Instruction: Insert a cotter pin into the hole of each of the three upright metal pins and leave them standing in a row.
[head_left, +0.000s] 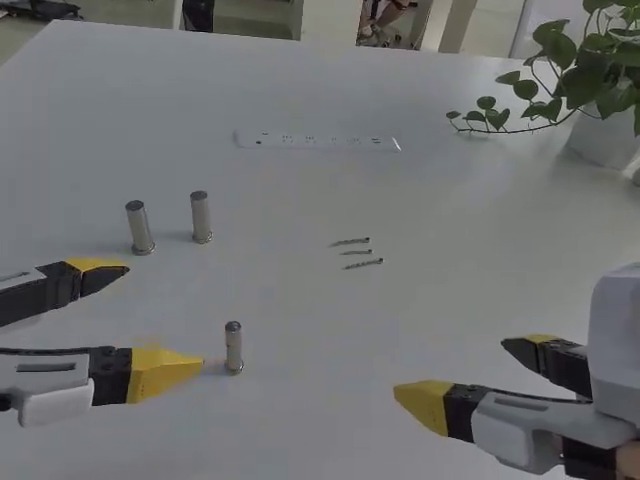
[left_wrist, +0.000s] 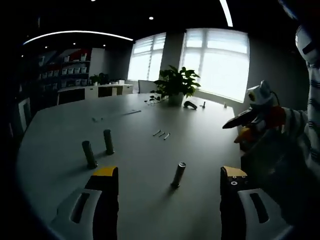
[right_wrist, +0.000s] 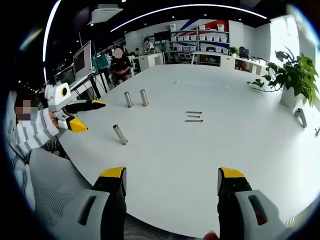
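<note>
Rightward, leafy plant (head_left: 588, 62) in white pot (head_left: 600, 142); three cotter pins (head_left: 356, 252) loose.

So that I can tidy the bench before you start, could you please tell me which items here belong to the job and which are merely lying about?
Belong to the job:
- three upright metal pins, none with a cotter pin in it yet
- three cotter pins, lying loose side by side

Just lying about:
- white power strip
- potted plant

A potted plant (head_left: 588, 72) and a white power strip (head_left: 318, 141) sit on the table (head_left: 470, 230).
</note>
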